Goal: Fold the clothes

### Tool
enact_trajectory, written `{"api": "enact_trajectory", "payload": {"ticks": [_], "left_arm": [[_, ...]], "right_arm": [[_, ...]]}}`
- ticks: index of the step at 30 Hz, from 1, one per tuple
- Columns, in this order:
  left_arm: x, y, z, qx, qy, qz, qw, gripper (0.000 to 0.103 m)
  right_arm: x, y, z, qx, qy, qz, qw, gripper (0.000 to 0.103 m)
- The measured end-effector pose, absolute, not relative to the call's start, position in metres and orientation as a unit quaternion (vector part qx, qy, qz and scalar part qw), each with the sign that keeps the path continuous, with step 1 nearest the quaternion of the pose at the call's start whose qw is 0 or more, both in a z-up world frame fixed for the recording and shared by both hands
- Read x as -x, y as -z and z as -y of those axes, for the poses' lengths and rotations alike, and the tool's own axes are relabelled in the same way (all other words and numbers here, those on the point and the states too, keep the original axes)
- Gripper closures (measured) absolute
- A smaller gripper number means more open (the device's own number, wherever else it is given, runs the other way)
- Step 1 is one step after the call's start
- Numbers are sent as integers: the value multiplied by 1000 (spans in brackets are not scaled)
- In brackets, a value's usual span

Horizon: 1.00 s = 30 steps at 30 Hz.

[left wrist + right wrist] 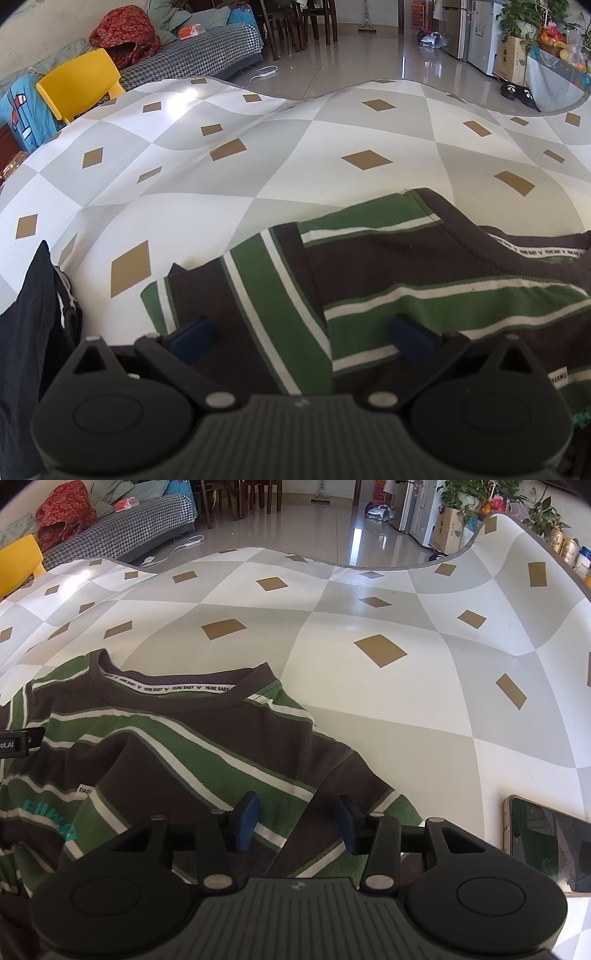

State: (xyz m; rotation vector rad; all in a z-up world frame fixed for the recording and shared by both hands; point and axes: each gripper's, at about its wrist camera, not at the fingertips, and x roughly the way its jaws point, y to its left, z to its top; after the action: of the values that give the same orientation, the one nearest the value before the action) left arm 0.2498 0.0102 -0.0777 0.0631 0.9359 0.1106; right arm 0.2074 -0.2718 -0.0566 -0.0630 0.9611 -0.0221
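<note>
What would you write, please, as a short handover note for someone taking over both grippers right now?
Left gripper: open, holding nothing, over the shirt's left sleeve area.
Right gripper: open, holding nothing, over the shirt's right sleeve area.
Striped T-shirt: green, brown and white, lying on the checked mat, collar away from you. Both sleeves appear already folded inward over the body.
A phone lies on the mat to the right of the shirt, apart from it. A dark garment sits at the left edge.
Done: probably the sleeve folds.
Left: fold the body lengthwise or in half, then tidy.
</note>
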Motion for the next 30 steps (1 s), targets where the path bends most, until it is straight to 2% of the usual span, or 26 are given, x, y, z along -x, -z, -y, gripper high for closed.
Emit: {"api": "enact_trajectory", "payload": {"ticks": [7, 14, 30], "left_arm": [[-265, 78, -7, -36, -58, -446, 892, 0], [-269, 77, -12, -18, -61, -455, 888, 0], [-206, 48, -28, 7, -19, -489, 872, 0]], "right_arm": [[-226, 59, 272, 26, 29, -446, 894, 55], [-233, 56, 273, 11, 47, -456, 889, 55], [-175, 26, 276, -77, 33, -499, 863, 55]]}}
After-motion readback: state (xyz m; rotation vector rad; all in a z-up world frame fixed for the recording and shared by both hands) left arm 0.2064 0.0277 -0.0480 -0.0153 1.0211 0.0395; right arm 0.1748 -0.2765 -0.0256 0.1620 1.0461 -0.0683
